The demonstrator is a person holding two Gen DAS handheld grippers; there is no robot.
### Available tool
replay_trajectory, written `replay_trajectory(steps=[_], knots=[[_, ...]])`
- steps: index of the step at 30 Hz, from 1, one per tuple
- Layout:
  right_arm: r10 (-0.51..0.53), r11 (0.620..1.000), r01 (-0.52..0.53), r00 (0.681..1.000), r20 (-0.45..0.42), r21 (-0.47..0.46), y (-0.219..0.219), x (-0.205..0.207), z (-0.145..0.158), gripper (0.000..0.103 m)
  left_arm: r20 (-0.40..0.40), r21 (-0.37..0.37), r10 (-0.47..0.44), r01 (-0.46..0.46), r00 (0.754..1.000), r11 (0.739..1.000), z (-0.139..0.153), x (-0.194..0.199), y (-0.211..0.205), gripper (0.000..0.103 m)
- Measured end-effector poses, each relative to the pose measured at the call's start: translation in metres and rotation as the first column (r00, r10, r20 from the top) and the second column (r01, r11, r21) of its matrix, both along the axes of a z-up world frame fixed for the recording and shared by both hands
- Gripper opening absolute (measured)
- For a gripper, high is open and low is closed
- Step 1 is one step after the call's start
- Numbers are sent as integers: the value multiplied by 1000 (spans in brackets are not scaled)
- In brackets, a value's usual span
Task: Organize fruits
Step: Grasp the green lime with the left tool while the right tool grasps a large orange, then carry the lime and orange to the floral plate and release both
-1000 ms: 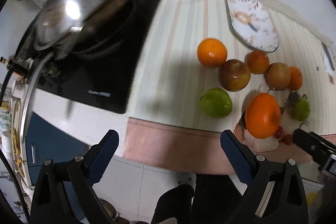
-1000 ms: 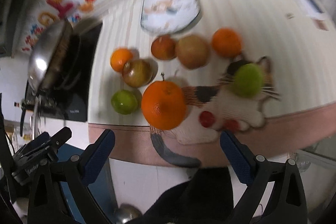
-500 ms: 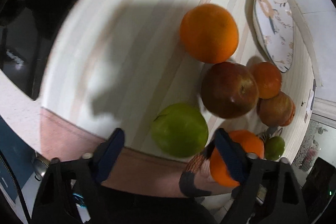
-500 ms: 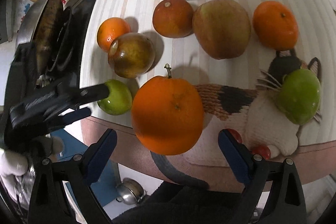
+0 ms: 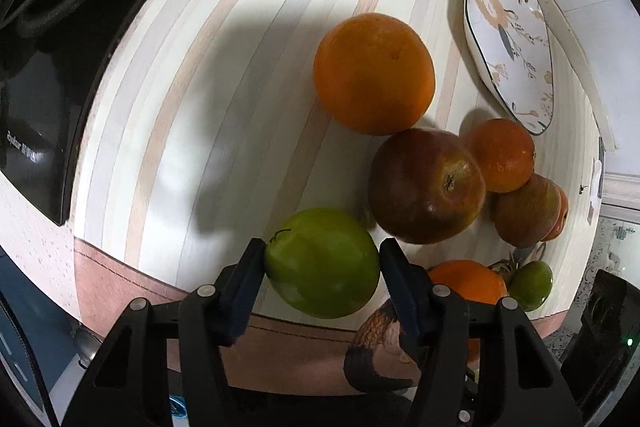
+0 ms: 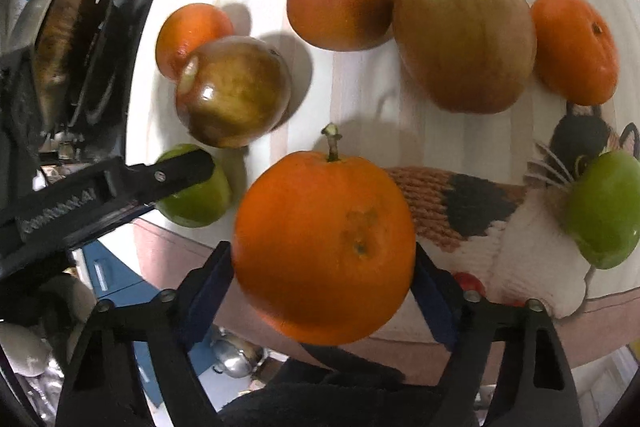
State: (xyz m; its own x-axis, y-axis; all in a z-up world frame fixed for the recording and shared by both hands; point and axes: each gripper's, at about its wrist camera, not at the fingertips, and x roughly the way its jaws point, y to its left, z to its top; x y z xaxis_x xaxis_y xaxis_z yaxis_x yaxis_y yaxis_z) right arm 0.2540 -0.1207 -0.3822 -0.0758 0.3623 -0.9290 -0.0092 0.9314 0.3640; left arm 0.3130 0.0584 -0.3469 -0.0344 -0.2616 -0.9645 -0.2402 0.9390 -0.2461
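Gripping both fruits at once, I clamp the left gripper (image 5: pixel 322 263) on the green apple (image 5: pixel 322 263), lower centre of frame, and the right gripper (image 6: pixel 323 267) on the stemmed orange (image 6: pixel 324 247), ready for sorting by kind, I judge.

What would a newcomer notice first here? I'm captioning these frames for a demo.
The big orange fills the right wrist view, clamped in the right gripper. Next, the green apple sits between the left gripper's fingers at the counter's front edge. Behind lie more fruits and a floral plate at the wall.
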Motion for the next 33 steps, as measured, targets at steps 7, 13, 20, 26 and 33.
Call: replay_trajectory(steps=[7,13,20,26,33], knots=[[14,1000,-14,1000,22,-12,-3,-3,0,80,25,70,-30,28,999,997,6,-9,-8,55],[29,1000,-29,999,42,-1,-11,-14,12,80,31,90,-56,53,998,995,18,-24,-11,55],[10,998,-17,994,105,63,-28,-11,58,80,114,35,-70,66,991,997,73,-25,-13,55],[-50,990,25,982,182,139,-64,27,114,80,245,-21,-99,107,964,994,140,28,-41,55],[-55,997,39,952,301,61,-99,142,130,80,342,76,-235,222,910,972,165,144,-89,56]])
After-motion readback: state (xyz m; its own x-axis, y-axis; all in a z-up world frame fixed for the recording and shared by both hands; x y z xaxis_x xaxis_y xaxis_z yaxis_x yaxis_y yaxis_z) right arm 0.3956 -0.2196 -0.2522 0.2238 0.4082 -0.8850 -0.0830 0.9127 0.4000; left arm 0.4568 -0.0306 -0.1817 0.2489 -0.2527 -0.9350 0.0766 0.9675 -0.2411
